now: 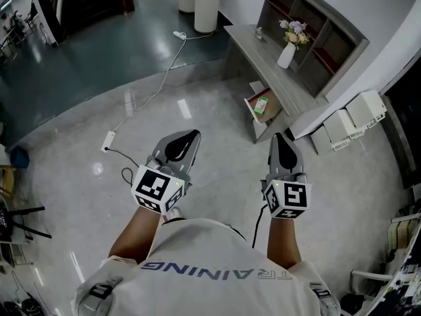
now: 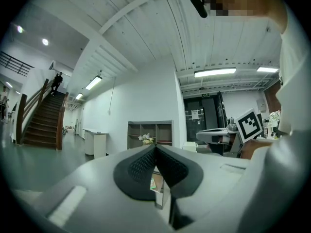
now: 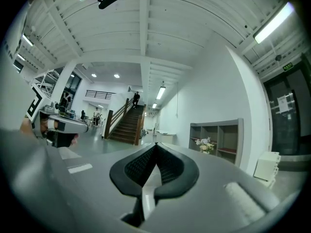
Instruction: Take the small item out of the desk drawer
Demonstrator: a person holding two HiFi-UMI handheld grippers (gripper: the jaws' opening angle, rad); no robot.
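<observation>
Left gripper [image 1: 189,137] and right gripper [image 1: 279,138] level, jaws clenched, empty; small item [image 1: 261,105] sits in the open drawer [image 1: 250,111] well ahead, and if I arrive still shut I'd likely shove it deeper.

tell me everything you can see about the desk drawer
The drawer stands pulled out from the front of the grey wood-look desk, under its top. It is a shallow open box with brownish walls and a pale floor. A small green item lies inside; nothing else touches it.
</observation>
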